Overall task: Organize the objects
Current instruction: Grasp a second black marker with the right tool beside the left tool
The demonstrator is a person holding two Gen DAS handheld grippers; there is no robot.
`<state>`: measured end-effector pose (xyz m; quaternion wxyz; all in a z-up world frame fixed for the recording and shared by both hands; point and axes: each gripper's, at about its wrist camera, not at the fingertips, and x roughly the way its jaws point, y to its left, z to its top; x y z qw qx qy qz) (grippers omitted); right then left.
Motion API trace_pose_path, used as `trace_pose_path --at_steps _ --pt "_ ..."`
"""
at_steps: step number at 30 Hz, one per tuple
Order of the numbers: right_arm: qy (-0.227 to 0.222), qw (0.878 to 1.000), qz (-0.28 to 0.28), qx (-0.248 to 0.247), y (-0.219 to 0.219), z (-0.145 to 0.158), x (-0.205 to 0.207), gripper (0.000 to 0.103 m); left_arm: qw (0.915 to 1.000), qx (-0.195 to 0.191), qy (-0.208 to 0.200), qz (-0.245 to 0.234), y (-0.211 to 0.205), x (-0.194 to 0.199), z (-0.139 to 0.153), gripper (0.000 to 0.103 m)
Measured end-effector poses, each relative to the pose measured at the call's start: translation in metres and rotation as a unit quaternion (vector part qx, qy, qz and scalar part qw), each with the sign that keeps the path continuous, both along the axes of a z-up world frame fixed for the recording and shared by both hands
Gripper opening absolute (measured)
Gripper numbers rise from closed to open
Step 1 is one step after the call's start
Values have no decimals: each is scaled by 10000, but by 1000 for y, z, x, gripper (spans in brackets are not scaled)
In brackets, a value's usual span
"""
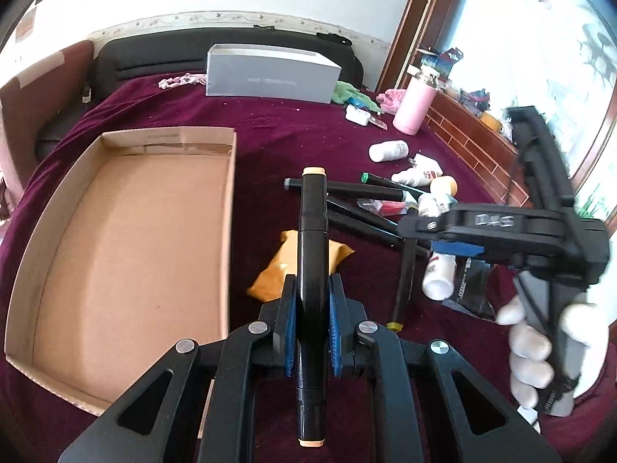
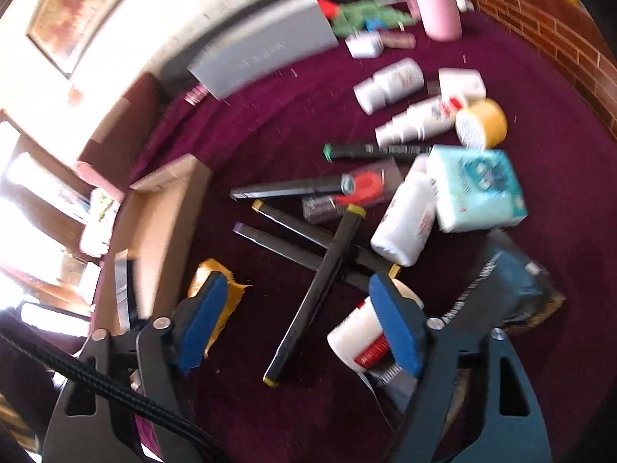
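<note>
My left gripper (image 1: 313, 308) is shut on a black marker with peach caps (image 1: 313, 231), which lies along the fingers and points forward. It hangs just right of an open cardboard tray (image 1: 135, 250). My right gripper (image 2: 299, 324) is open above a loose heap of black markers (image 2: 320, 293), with nothing pressed between its blue pads (image 2: 200, 324). A white bottle with a red label (image 2: 354, 335) lies under its right finger. In the left wrist view the right gripper (image 1: 424, 233) reaches in from the right, held by a hand in a white glove (image 1: 540, 347).
Everything lies on a maroon cloth (image 2: 540, 154). A yellow packet (image 1: 277, 270), a tissue pack (image 2: 478, 189), a dark packet (image 2: 513, 289) and several white bottles (image 2: 405, 223) surround the markers. A grey box (image 1: 270, 73) and a pink bottle (image 1: 414, 104) stand farther back.
</note>
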<state>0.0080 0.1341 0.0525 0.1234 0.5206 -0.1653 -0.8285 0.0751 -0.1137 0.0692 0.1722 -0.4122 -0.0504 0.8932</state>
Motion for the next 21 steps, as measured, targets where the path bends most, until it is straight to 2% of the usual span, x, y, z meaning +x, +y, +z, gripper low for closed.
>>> trace_pose_path --at_steps 4,10,15,17,18,20,21 --pt "-86 9992 -102 370 -16 -11 -1 67 10000 48 37 44 -12 2 -4 12" --pt "36 9937 -206 1097 -38 -12 0 47 9999 104 20 90 -20 3 -10 12" --pt "102 9865 -165 1627 -51 -16 6 44 9999 58 38 156 -22 7 -10 12" --pt "37 9841 -90 1775 -58 -26 6 28 9998 11 42 190 -22 9 -10 12" --pt "234 9820 -102 1869 -60 -25 10 24 9998 -5 41 203 -22 10 -10 12" --pt "220 9865 -111 1621 -55 -24 12 14 9997 -49 26 231 -22 11 -11 12" --pt "207 9893 -125 1442 -51 -24 12 12 9997 -73 23 249 -22 11 -11 12"
